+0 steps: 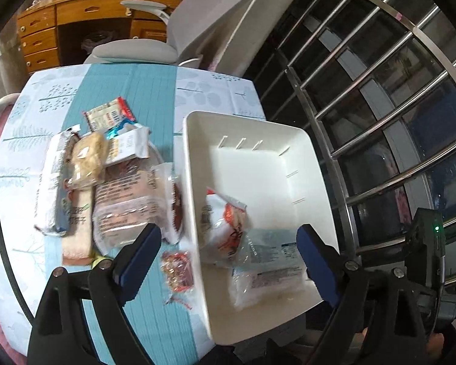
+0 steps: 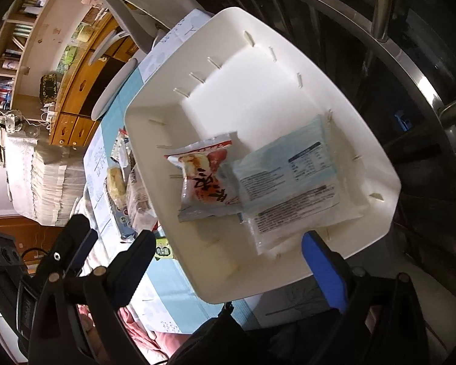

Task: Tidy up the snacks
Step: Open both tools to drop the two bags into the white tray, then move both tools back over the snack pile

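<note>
Here the white bin [image 1: 258, 158] fills the right half of the left wrist view, sitting on the blue patterned tablecloth [image 1: 155, 91]. Two snacks lie in its lower part: a red-and-white packet [image 1: 228, 228] leaning on the bin's left wall, and a clear pale-blue packet [image 1: 270, 267] just right of it, partly overlapping it. The left gripper [image 1: 228, 252] stands wide open at the bottom of the frame, one finger left of the bin wall and the other inside the bin; nothing is pinched. Left of the bin lies the loose pile of snacks [image 1: 106, 182], and a small red wrapped sweet [image 1: 177, 270] rests beside the bin's wall between the fingers. In the right wrist view the right gripper [image 2: 231, 243] is also spread open and empty over the bin's near rim. A metal window grille [image 1: 380, 91] crowds the right side; a wooden desk [image 1: 76, 15] and a grey chair [image 1: 143, 48] sit at upper left.
</note>
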